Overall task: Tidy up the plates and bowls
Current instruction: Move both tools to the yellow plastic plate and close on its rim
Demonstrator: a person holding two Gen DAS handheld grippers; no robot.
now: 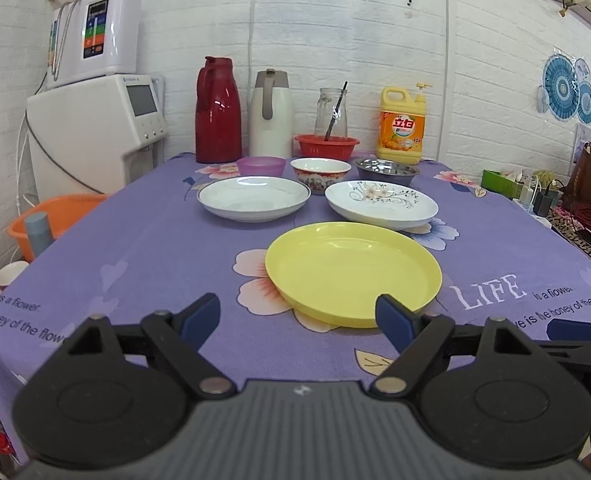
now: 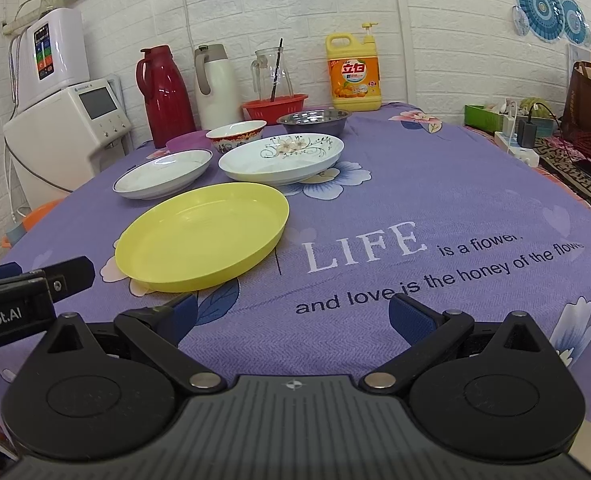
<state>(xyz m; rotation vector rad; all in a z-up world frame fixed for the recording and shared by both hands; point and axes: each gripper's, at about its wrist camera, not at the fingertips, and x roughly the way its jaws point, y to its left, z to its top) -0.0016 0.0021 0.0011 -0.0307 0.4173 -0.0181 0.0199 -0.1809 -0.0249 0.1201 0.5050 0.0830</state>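
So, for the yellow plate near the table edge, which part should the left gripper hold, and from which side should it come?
Probably the near rim of the yellow plate. It lies flat on the purple tablecloth, empty, with a low upright rim, so one finger can go over the rim and one under it. The open left gripper already faces that rim, so come from the near side, low and almost level.

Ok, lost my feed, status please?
Left gripper and right gripper open, empty. Yellow plate nearest, untouched; dishes unstacked. Nothing blocking.
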